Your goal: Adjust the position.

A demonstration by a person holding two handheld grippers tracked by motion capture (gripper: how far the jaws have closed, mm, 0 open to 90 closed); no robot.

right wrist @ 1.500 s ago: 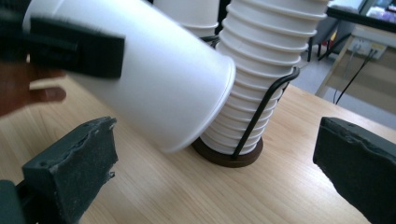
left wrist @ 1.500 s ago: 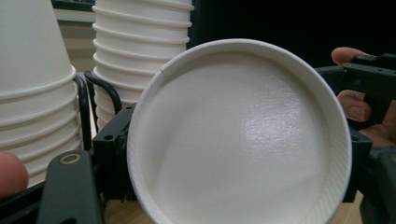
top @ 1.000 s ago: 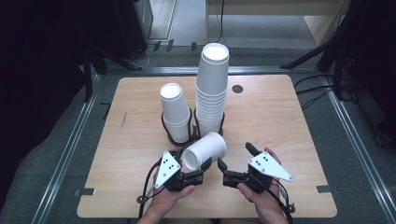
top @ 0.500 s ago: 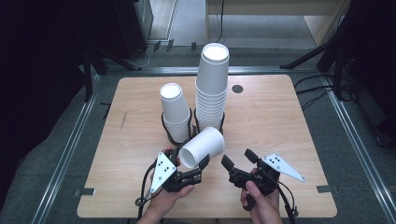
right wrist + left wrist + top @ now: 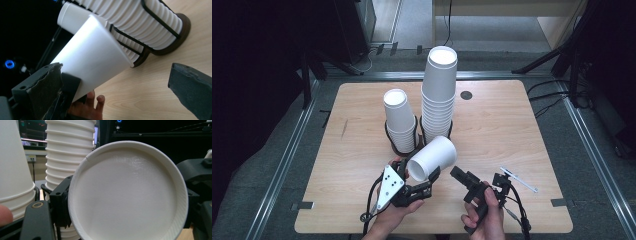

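A white paper cup [image 5: 434, 156] is held tilted above the table's near middle, with my left gripper [image 5: 424, 181] shut on its lower end. In the left gripper view one round end of the cup [image 5: 127, 192] faces the camera. My right gripper [image 5: 479, 181] is just right of the cup, rolled onto its side in the person's hand. Its jaws have just been opening and now stand wide apart [image 5: 117, 87] with nothing pressed between them. The cup's side [image 5: 92, 52] lies ahead, beside the left jaw.
Two stacks of upturned white cups stand in black wire holders behind the held cup, a short stack [image 5: 399, 117] and a tall stack [image 5: 439, 90]. The wooden table [image 5: 512, 125] has a small black hole [image 5: 466, 95] at the back right.
The right gripper has drawn slightly away from the cup and rolled over, so its grey plate now shows edge-on. Its jaws have spread. The left gripper has tipped the cup a little higher.
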